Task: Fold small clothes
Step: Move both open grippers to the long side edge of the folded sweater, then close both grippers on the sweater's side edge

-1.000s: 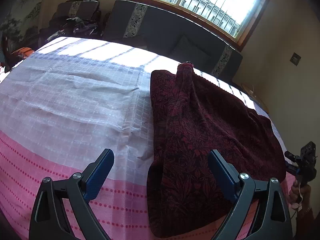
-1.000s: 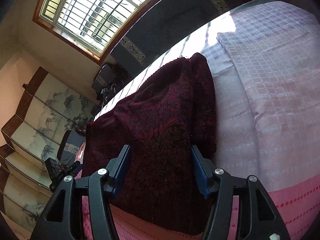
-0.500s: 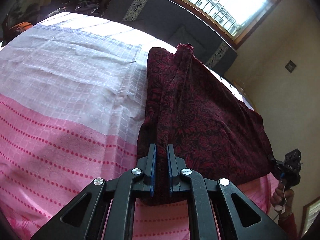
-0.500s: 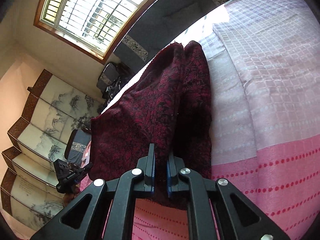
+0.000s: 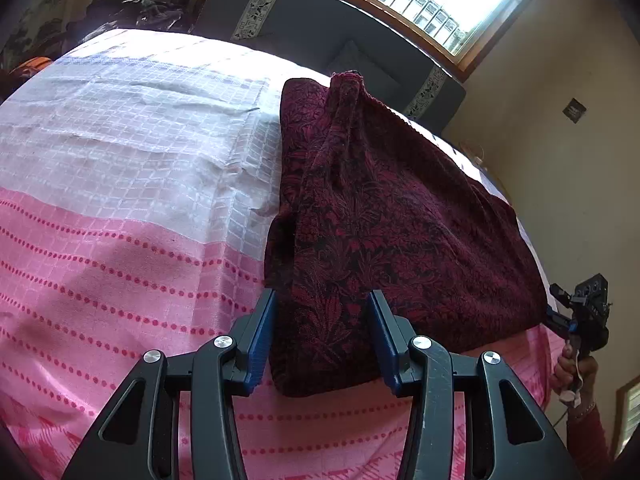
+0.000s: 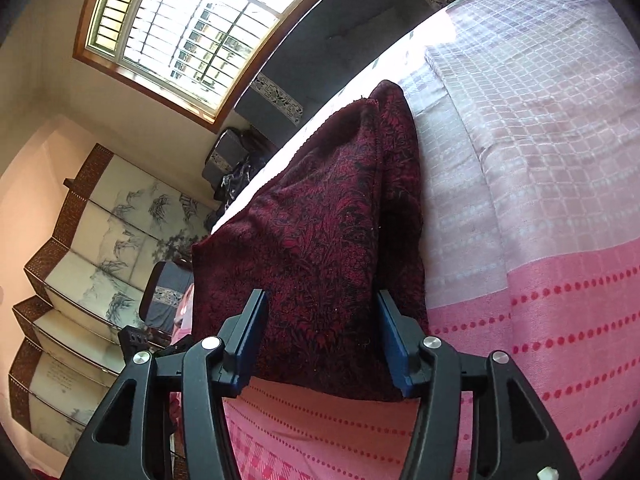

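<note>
A dark red cloth with a black leaf pattern (image 5: 384, 216) lies folded on the pink and white bedspread (image 5: 120, 184). My left gripper (image 5: 322, 340) is open, its blue pads on either side of the cloth's near left corner. In the right wrist view the same cloth (image 6: 320, 232) lies ahead, and my right gripper (image 6: 322, 340) is open around its near right corner. The right gripper also shows in the left wrist view (image 5: 580, 316), in a hand by the bed's right edge.
The bedspread (image 6: 540, 184) stretches wide beside the cloth. A dark sofa (image 5: 320, 28) stands under the window past the far edge. A painted folding screen (image 6: 100, 240) stands at the side. A wall (image 5: 568, 160) is close on the right.
Both grippers closed on the cloth's near corners half a second ago and have opened again. The cloth's near edge has dropped onto the bedspread.
</note>
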The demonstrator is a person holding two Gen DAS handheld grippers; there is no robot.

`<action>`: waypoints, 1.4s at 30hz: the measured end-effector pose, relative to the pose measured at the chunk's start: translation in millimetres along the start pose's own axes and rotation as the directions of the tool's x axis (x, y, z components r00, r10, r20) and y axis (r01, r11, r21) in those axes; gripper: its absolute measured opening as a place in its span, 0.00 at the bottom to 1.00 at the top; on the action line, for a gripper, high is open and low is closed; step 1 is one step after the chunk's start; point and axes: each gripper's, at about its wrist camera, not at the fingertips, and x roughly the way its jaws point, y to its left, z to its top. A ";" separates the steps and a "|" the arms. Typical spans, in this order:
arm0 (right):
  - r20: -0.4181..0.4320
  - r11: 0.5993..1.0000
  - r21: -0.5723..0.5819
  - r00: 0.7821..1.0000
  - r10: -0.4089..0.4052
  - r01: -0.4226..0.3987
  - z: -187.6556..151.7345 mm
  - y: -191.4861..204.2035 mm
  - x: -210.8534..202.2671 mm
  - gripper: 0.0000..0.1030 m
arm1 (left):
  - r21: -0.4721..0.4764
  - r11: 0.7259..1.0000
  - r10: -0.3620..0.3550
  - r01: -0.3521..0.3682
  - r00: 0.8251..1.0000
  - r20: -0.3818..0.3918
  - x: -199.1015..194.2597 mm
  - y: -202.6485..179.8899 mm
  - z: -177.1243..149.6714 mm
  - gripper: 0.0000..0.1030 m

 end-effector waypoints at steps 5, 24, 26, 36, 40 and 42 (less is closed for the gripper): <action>-0.032 0.997 -0.018 0.996 -0.079 0.079 -5.6 -1.2 9.7 0.13 | -0.004 0.999 0.035 -0.035 0.999 -0.019 7.6 -0.3 -8.4 0.13; 0.183 0.995 -0.039 0.980 -0.080 0.089 14.1 14.8 -21.2 0.20 | 0.178 0.982 0.012 -0.058 0.968 0.250 -52.9 -62.7 10.3 0.31; 0.159 0.992 -0.089 0.985 -0.073 0.088 28.3 32.2 -8.8 0.20 | 0.221 0.975 -0.054 0.000 0.969 0.240 -38.0 -78.5 25.9 0.31; 0.067 0.977 -0.101 0.981 -0.184 0.190 110.2 38.2 74.4 0.20 | 0.022 1.000 0.019 -0.021 0.994 0.110 87.6 -28.7 102.3 0.31; -0.006 0.943 -0.049 0.944 -0.330 0.329 113.6 5.3 101.2 0.03 | -0.102 0.994 -0.021 0.035 0.990 0.137 94.1 5.8 92.6 0.25; 0.028 0.955 0.007 0.955 -0.295 0.295 110.3 -13.4 98.4 0.00 | -0.119 0.992 -0.024 0.042 0.989 0.145 95.1 8.8 91.3 0.23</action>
